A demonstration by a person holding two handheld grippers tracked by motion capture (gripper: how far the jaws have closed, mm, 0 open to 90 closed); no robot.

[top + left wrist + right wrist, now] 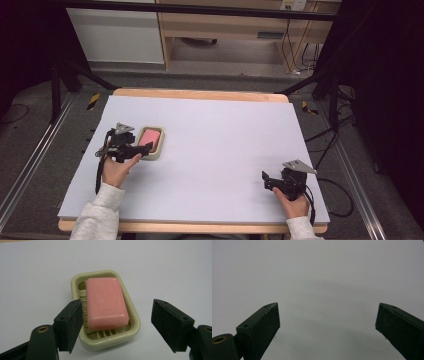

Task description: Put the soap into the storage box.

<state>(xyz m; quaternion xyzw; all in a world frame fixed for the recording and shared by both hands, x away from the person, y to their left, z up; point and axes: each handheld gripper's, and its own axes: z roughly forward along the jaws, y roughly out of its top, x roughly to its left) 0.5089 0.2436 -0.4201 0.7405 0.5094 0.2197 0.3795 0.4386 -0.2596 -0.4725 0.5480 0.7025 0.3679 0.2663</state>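
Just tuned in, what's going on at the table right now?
A person works at a white table with a gripper in each hand. The left gripper stands open just short of a pink soap bar that lies in a pale green soap dish; its pads are clear of both. The right gripper is open too, over bare tabletop at the near right, with nothing between its jaws. The soap sits flat in the dish, and nothing is held.
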